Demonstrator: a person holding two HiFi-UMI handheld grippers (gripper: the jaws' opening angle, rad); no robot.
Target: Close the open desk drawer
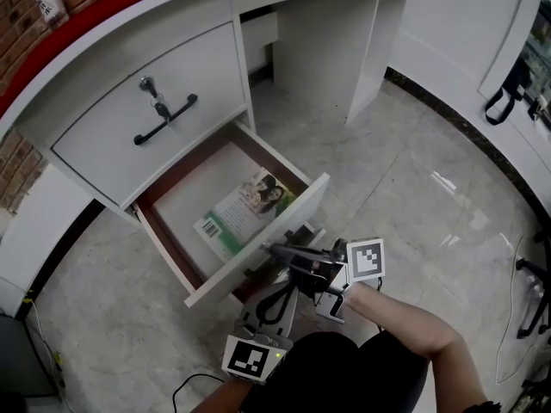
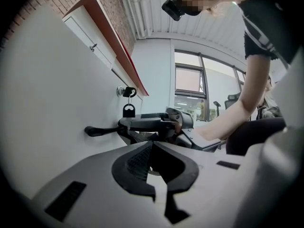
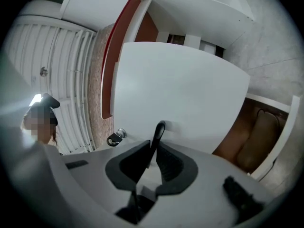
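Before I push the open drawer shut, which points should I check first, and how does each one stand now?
1. Right gripper closed on the handle of the open drawer: ok.
2. Left gripper empty, jaws together, outside the drawer: ok.
3. Booklet lies flat inside, below the rim: ok.
4. Key in this drawer's lock hangs clear of the right gripper: ok.
5. Rails and the space behind the drawer free: cannot tell.
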